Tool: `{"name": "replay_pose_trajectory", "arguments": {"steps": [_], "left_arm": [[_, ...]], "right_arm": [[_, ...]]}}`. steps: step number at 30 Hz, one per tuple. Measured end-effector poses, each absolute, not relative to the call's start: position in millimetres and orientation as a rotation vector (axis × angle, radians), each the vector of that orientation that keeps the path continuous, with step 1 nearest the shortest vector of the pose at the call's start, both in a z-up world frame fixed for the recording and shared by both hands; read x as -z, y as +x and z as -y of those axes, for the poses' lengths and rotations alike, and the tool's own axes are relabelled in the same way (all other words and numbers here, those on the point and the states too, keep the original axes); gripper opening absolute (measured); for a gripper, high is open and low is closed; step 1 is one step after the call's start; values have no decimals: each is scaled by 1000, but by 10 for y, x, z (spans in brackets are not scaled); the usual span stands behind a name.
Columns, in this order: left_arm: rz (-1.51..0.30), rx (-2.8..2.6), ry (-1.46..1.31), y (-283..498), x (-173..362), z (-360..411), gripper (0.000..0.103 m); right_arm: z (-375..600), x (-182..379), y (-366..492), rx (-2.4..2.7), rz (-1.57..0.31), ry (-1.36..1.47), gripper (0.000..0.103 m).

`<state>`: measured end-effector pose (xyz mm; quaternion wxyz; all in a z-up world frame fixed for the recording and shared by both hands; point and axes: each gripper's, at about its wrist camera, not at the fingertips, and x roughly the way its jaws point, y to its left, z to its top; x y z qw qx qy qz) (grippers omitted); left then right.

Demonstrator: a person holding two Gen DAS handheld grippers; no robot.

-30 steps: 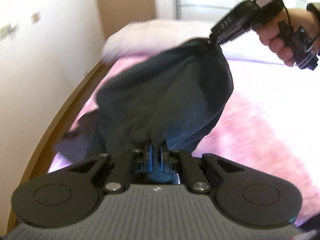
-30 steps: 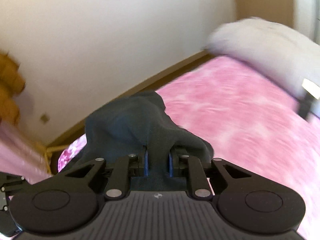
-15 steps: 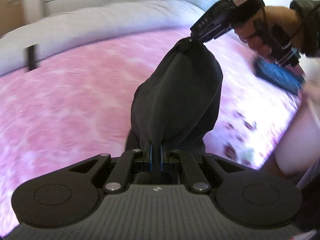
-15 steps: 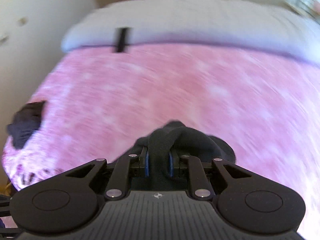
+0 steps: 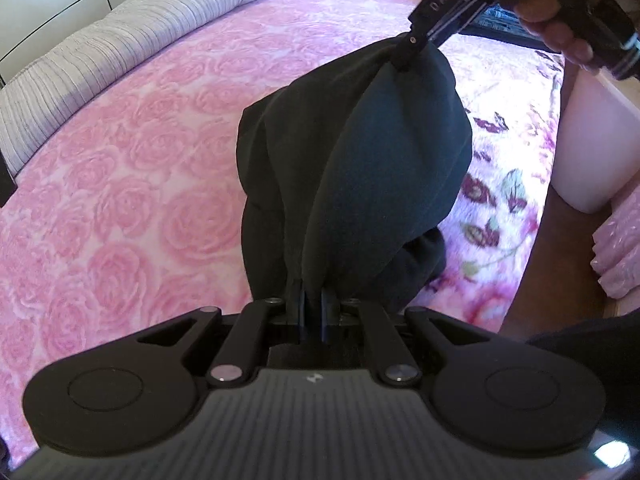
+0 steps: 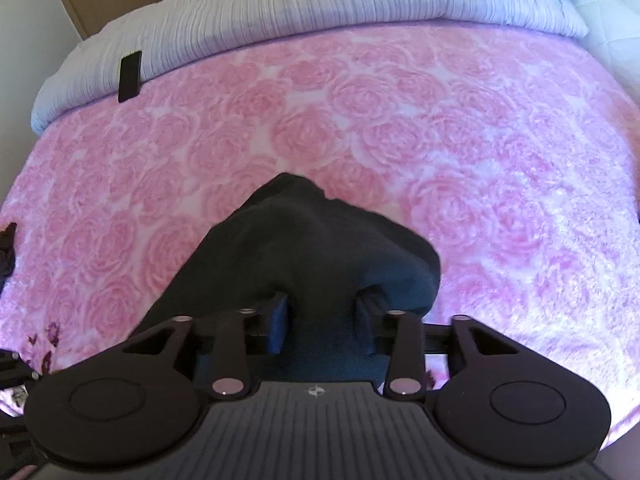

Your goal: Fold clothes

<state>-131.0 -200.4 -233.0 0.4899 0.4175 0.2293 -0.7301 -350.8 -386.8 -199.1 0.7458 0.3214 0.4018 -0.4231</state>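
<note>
Dark garment (image 5: 352, 168) hangs bunched at frame centre over a pink rose-patterned blanket (image 5: 132, 184), pinched at its lower end by the left gripper (image 5: 312, 312), fingers tight together. Only the left view shows the right gripper (image 5: 412, 46) from outside, upper right, in a person's hand (image 5: 560, 28). The right view shows its jaws opening, cloth between them (pads barely visible), and broad bare blanket reaching the grey bedding (image 6: 320, 4) along the top.

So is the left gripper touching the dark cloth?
Touching. In the left wrist view, the left gripper has its fingers pinched shut on a bunched edge of the dark cloth, no gap showing.
</note>
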Motion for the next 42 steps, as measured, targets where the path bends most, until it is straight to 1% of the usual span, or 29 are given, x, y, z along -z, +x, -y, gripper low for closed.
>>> {"name": "replay_pose_trajectory", "arguments": {"steps": [3,4,5,7,9,10,11,13,15,19,21,23,24,25,26,27,28,29,32,36,39,42], "left_arm": [[-540,1797,1011,-1251,2420,1956,5],[-530,1803,1013,-1244,2446,1940,5],[-520,1807,1014,-1238,2472,1926,5],[-495,1803,1006,-1231,2536,1920,5],[-480,1791,984,-1221,2600,1918,5],[-476,1783,963,-1206,2636,1916,5],[-482,1772,931,-1177,2660,1915,6],[-524,1738,823,-1091,2727,1881,6],[-528,1717,757,-1068,2838,1806,6],[-448,1675,745,-1201,3049,1642,6],[-412,1660,722,-1253,3130,1592,6],[-384,1647,701,-1296,3189,1563,5],[-370,1646,694,-1316,3204,1565,5],[-364,1652,684,-1330,3218,1571,5],[-358,1657,674,-1340,3229,1578,4],[-353,1662,661,-1336,3231,1586,4],[-344,1666,650,-1335,3229,1590,4],[-314,1669,643,-1349,3210,1575,4],[-212,1703,589,-1415,3043,1397,4],[-107,1813,548,-1688,2833,924,4],[-129,1918,605,-2014,2867,498,4],[-169,1947,676,-2268,2990,215,4]], "right_arm": [[3728,2039,-3434,947,-892,663,61],[3698,2058,-3415,954,-895,654,67],[3676,2075,-3417,956,-898,642,70],[3644,2104,-3455,952,-906,618,70],[3614,2131,-3507,951,-906,590,78],[3607,2153,-3558,953,-893,574,83],[3604,2185,-3611,950,-878,563,86],[3616,2316,-3726,922,-833,558,87],[3618,2499,-3851,890,-766,565,88],[3582,2966,-4107,842,-597,636,87],[3550,3130,-4175,819,-530,652,81],[3520,3263,-4233,798,-470,663,61],[3508,3299,-4259,790,-446,665,57],[3489,3323,-4284,783,-420,658,51],[3458,3322,-4302,780,-400,636,39],[3422,3309,-4315,781,-384,607,34],[3384,3294,-4329,784,-370,584,27],[3345,3275,-4344,789,-356,564,24],[3220,3156,-4449,832,-277,540,20],[2965,2948,-4639,927,-170,534,19],[2643,2833,-4780,1028,-161,528,18],[2398,2879,-4867,1104,-263,514,20]]}}
